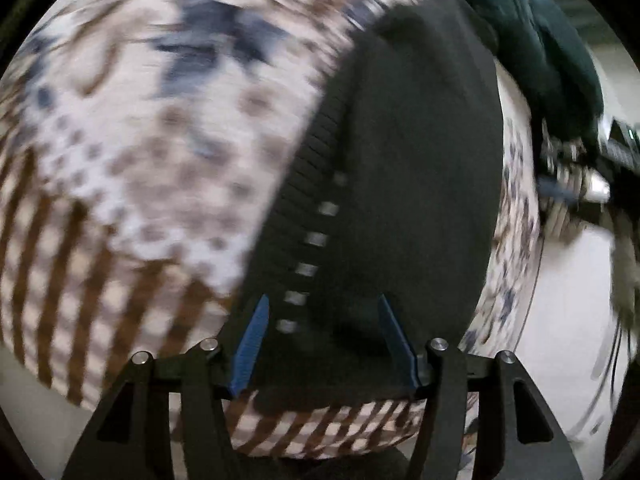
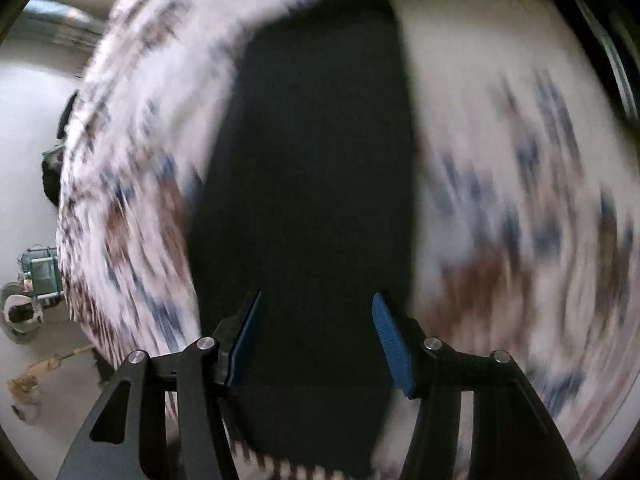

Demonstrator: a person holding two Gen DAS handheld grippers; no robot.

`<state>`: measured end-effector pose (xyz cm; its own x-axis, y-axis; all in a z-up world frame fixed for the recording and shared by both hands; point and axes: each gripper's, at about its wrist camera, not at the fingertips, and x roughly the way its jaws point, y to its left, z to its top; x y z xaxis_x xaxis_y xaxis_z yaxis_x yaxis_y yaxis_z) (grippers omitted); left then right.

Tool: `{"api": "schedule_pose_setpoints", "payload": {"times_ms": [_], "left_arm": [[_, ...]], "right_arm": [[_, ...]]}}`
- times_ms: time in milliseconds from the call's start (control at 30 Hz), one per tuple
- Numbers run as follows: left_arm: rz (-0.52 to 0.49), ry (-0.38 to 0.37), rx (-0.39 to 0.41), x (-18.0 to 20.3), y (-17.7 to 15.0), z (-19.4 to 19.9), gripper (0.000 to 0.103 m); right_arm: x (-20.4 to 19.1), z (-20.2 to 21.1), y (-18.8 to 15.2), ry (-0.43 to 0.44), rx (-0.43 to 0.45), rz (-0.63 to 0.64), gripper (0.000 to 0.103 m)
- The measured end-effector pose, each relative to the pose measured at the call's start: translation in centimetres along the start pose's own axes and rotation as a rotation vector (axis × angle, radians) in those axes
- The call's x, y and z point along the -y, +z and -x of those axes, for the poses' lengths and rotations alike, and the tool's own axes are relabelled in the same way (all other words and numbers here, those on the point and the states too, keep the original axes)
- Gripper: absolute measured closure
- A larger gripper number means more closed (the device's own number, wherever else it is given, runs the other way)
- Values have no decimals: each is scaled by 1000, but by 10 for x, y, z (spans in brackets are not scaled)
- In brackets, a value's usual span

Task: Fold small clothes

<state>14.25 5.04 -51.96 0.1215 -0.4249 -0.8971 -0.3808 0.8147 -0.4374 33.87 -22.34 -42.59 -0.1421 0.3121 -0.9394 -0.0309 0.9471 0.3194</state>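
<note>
Below | patterned cloth [image 1: 132, 168] covers surface | pale floor [image 2: 36, 80] beyond

Each gripper, left [image 1: 322, 340] and right [image 2: 316, 340], had two ribbed blue finger pads on matte black angular linkage arms, with round silver pivot screws behind the pads. A dark teal sleeve [image 1: 552, 48] showed beyond the left tool.

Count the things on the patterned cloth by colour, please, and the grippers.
Black garment: 1
Dark green garment: 1
Grippers, left gripper and right gripper, both open: 2
Total: 4
</note>
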Motion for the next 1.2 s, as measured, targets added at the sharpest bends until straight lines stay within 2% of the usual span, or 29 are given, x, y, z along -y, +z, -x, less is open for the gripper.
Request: {"api": "schedule_pose_setpoints", "payload": {"times_ms": [67,133,167,233,333,367,400,500,567,633,767,833,867,900,967,1033,1100,1200], "left_arm": [[-73,78,-42,11,-1,-23,51],[-95,120,-19,12,-3,-28,94],[-88,114,-11,11,-3,-27,98],[-49,102,20,2,-3,-14,98],[-38,88,63,-5,-4,13,98],[-42,86,68,-4,-3,19,98],[-52,85,70,-4,-1,24,98],[-83,111,39,-6,2,18,98],[-98,154,-4,-14,1,-5,98],[-75,152,-32,-19,0,-15,98],[-27,78,3,-24,-4,10,93],[-7,66,26,-31,-5,22,74],[-2,35,43,-34,-5,25,56],[-2,18,48,-36,-5,25,40],[4,-3,35,-47,-2,19,38],[0,-29,2,-49,3,0,38],[-14,-29,-4,-43,6,-11,37],[-72,0,5,-36,7,-20,31]], "right_arm": [[29,-22,-59,21,-73,-58,45],[51,-49,-114,70,-134,-125,45],[57,-62,-134,88,-157,-143,45],[66,-86,-177,129,-185,-185,45],[71,-113,-216,134,-187,-209,46],[74,-119,-226,135,-174,-220,60],[75,-122,-234,135,-157,-238,94],[79,-119,-252,150,-98,-287,96],[80,-118,-260,90,-77,-258,96],[88,-124,-265,87,-90,-273,96],[84,-123,-258,131,-125,-249,93],[87,-113,-255,184,-123,-253,78],[90,-108,-255,195,-109,-257,57],[93,-103,-255,203,-90,-259,43],[99,-102,-256,211,-75,-259,41],[105,-114,-259,212,-107,-269,41],[108,-127,-254,263,-131,-291,41],[108,-144,-255,319,-95,-313,41]]}}
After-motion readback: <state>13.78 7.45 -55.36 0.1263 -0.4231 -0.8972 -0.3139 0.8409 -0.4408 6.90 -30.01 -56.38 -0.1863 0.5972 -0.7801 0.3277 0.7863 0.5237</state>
